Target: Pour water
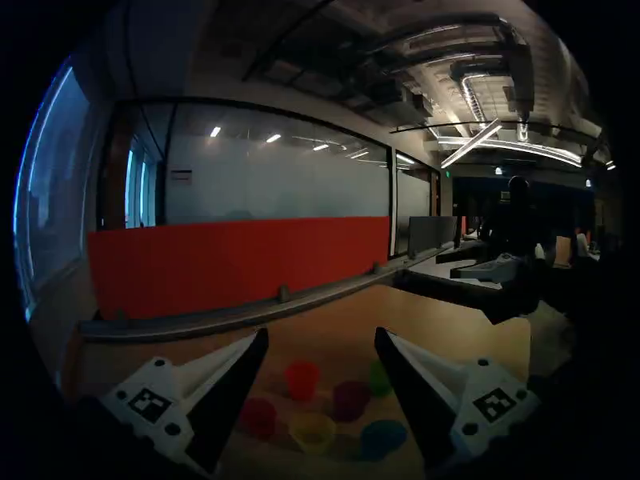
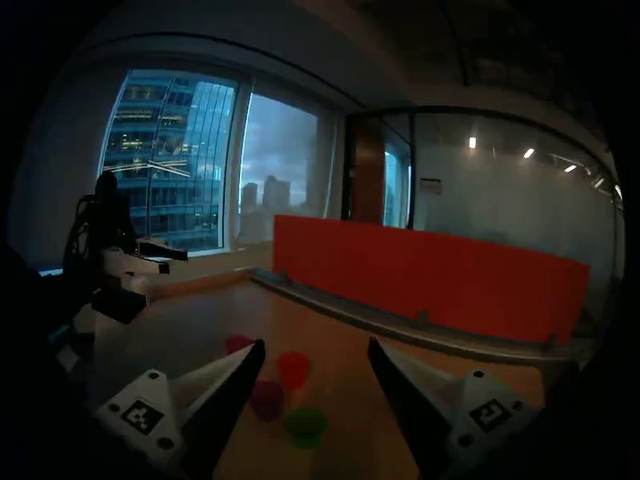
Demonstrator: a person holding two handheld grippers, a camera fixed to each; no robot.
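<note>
Left gripper (image 1: 320,332): jaws apart, holding nothing. Right gripper (image 2: 316,342): jaws apart, holding nothing. Cups (image 1: 302,378): coloured cluster on table (image 1: 448,312), seen between each gripper's jaws, beyond the tips, not touching.

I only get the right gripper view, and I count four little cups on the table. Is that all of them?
Observer: No. The left gripper view shows six, and one of the extra ones is a yellow cup in the nearest row.
Operator: What colour is the other one I'm missing?
Observer: It's a blue cup, just to the right of the yellow cup in that view.
Operator: Is the other tool holding anything? From here it's just a dark shape.
Observer: No. The left gripper is open, its two fingers spread wide with nothing between them.
</note>
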